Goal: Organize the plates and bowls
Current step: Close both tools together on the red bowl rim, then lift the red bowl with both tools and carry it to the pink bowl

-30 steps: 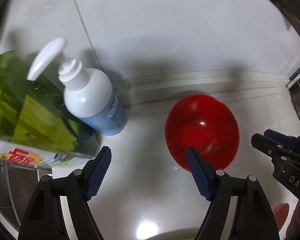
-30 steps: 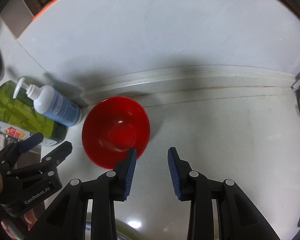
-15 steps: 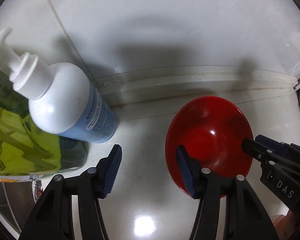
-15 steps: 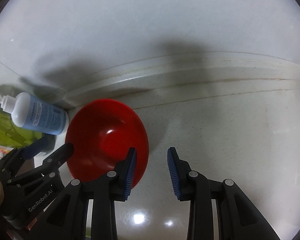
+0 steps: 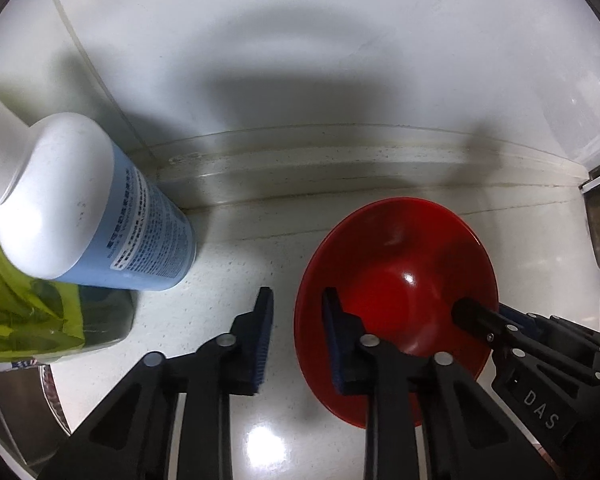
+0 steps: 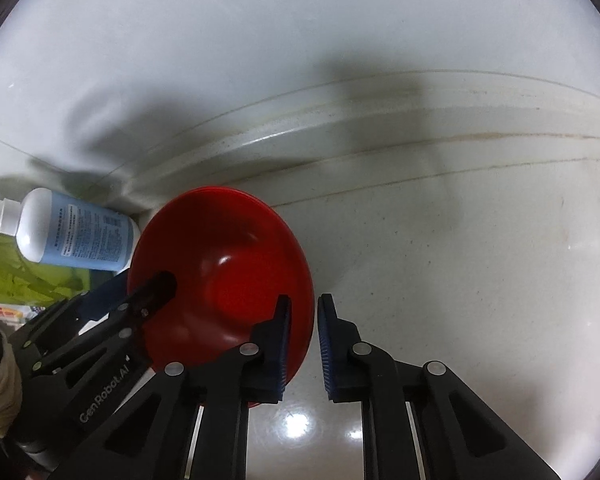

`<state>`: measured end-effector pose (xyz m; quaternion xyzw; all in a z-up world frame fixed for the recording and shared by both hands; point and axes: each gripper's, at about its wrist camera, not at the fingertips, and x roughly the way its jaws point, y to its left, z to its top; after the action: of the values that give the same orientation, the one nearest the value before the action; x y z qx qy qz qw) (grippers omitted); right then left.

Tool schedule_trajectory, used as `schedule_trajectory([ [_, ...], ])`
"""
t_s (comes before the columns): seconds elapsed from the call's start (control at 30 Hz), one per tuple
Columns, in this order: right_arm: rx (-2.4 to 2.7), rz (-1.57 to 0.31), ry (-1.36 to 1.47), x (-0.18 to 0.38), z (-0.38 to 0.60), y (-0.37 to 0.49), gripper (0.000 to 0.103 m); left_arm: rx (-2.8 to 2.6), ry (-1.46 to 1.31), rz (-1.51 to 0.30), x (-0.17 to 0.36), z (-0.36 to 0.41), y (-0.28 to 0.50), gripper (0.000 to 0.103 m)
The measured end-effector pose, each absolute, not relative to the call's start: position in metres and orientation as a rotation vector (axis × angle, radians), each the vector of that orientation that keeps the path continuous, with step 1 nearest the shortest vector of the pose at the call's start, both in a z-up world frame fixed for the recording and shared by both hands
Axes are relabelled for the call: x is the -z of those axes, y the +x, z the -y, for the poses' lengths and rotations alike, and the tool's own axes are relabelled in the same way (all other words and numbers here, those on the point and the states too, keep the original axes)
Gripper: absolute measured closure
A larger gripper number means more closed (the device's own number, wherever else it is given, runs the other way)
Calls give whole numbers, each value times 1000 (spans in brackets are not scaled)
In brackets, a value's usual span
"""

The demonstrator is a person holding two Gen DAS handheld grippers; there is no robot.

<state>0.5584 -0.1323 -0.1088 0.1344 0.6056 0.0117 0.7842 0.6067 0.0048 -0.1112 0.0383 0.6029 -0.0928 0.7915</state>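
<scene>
White table (image 5: 228,392) bearing a red bowl (image 5: 404,276) beside a blue bottle (image 5: 100,216); left gripper (image 5: 296,332) and right gripper (image 6: 303,344), fingers having just closed, each pinch an opposite side of the bowl's rim, one finger inside.

The letters "DAS" stand in pale print on the black body of the right claw (image 5: 496,320), at the lower right of the left wrist view. In the right wrist view, "GenRobot.AI" runs along the black body of the left claw (image 6: 140,284) at the lower left of the frame (the lettering slants upward to the right). The white and blue pump bottle (image 5: 100,208) at the left of the left wrist view carries a label of small white print, too fine to read. The green bottle (image 5: 28,320) behind it shows a red and yellow label edge, also unreadable.
</scene>
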Motion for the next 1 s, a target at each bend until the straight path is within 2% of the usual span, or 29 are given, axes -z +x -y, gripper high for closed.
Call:
schedule_trajectory([
  [0.17,-26,-1312,294,111,133,560,93,229,54,-1303,112,-7,608,87],
  [0.53,-5,-1308,290,106,132,556,93,234,39,-1317,107,1,598,87],
  [1.0,10,-1212,255,66,142,501,93,326,39,-1224,64,16,537,87],
])
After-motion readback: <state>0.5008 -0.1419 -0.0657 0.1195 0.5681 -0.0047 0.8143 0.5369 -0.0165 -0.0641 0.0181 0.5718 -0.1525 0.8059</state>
